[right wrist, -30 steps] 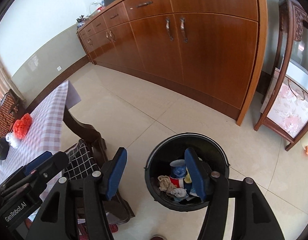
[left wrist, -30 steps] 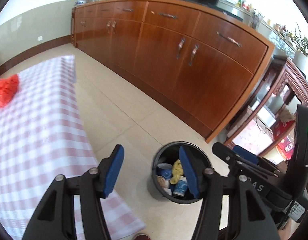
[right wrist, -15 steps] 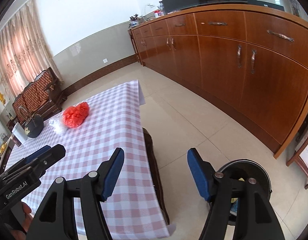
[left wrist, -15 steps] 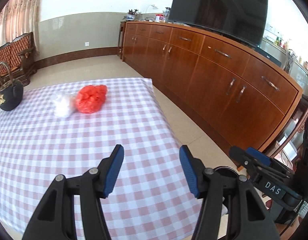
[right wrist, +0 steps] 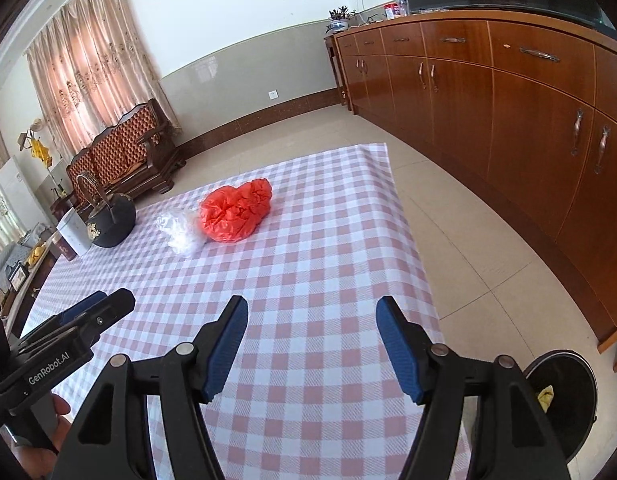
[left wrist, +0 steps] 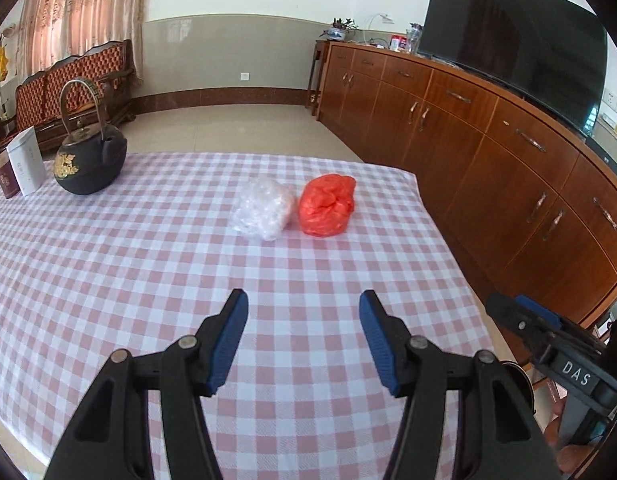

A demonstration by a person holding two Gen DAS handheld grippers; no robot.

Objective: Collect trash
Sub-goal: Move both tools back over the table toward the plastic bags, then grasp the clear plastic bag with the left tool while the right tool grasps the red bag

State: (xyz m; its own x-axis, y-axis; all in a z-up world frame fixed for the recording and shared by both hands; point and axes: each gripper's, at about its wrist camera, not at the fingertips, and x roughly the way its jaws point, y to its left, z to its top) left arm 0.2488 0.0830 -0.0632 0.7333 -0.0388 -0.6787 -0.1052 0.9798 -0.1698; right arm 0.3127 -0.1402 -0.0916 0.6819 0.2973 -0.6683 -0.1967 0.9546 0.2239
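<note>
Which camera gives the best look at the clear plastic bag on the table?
The left wrist view. There the clear plastic bag sits whole and unobstructed beside the red bag. In the right wrist view the clear plastic bag looks smaller, and the red bag overlaps its edge.

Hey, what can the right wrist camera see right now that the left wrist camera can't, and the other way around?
Only the right wrist view shows the black trash bin on the floor, with something yellow inside. Only the left wrist view shows the large dark TV on the cabinet. Both show the red bag and clear plastic wad side by side on the checked tablecloth, the black kettle, and both grippers open and empty.
</note>
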